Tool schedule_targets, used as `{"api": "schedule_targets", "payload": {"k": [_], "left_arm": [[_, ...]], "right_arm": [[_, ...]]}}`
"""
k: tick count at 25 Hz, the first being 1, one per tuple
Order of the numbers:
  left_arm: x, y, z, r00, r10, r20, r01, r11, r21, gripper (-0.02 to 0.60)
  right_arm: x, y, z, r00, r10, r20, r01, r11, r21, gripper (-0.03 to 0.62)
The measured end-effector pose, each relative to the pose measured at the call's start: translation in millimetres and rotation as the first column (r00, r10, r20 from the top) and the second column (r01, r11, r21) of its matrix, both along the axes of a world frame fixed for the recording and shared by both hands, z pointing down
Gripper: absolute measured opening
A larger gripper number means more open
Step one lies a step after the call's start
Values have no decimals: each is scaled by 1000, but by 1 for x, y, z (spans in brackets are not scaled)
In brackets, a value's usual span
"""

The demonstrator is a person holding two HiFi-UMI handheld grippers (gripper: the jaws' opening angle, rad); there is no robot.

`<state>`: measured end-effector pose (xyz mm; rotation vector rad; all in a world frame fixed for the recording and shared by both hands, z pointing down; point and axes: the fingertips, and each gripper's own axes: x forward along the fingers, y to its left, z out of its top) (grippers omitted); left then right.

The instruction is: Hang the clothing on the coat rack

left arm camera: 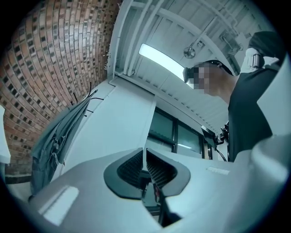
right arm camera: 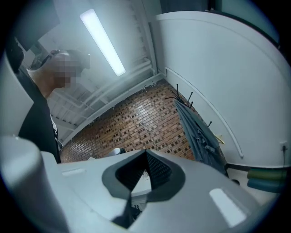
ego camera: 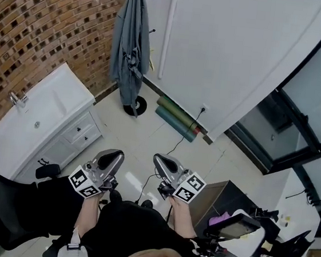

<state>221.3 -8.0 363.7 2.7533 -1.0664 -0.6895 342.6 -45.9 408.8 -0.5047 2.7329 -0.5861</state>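
Your left tool point(left arm camera: 144, 157) and right tool point(right arm camera: 146, 157) sit closest, tucked low against your body, side by side and tipped a little upward toward the corner ahead. Each has its jaws drawn together with nothing between them: the right ones meet at the tips, and the left ones show at most a thin slit. The grey-blue clothing point(ego camera: 130, 41) is well apart from both tools. It hangs on the coat rack point(ego camera: 135, 106), which stands on the floor in the corner where the brick wall point(ego camera: 40, 19) meets the white wall point(ego camera: 232, 52), so the task looks done or nearly so. The main risk, as I judge it, is the cloth itself. It hangs long and bunched down one side of the rack, so its weight may drag it off the hook, or tilt the rack if anything nudges it. If you go back to adjust it, open the jaws first, because shut tools would only shove the fabric and could knock it loose. Watch the floor too: a dark cable point(ego camera: 179, 140) trails between you and the rack, and rolled mats point(ego camera: 176, 118) lie just beside its base, so either could catch a foot. The white cabinet point(ego camera: 40, 120) on your left narrows the way in.
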Motion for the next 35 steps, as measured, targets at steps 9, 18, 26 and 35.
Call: {"api": "schedule_targets", "payload": {"k": [9, 18, 26, 35], "left_arm": [[-26, -2, -22, 1000, 23, -17, -21, 996, 87, 12], [-40, 1, -13, 1000, 6, 18, -7, 997, 73, 2], [-42, 10, -16, 999, 34, -2, -34, 995, 91, 2], [-28, 13, -13, 999, 46, 23, -48, 996, 73, 2]], "right_arm": [[-39, 11, -19, 999, -8, -48, 11, 997, 78, 3], [-64, 18, -10, 995, -44, -90, 50, 997, 66, 3], [-69, 23, -7, 994, -60, -89, 66, 996, 62, 3], [-66, 30, -8, 993, -73, -90, 79, 994, 69, 3]]}}
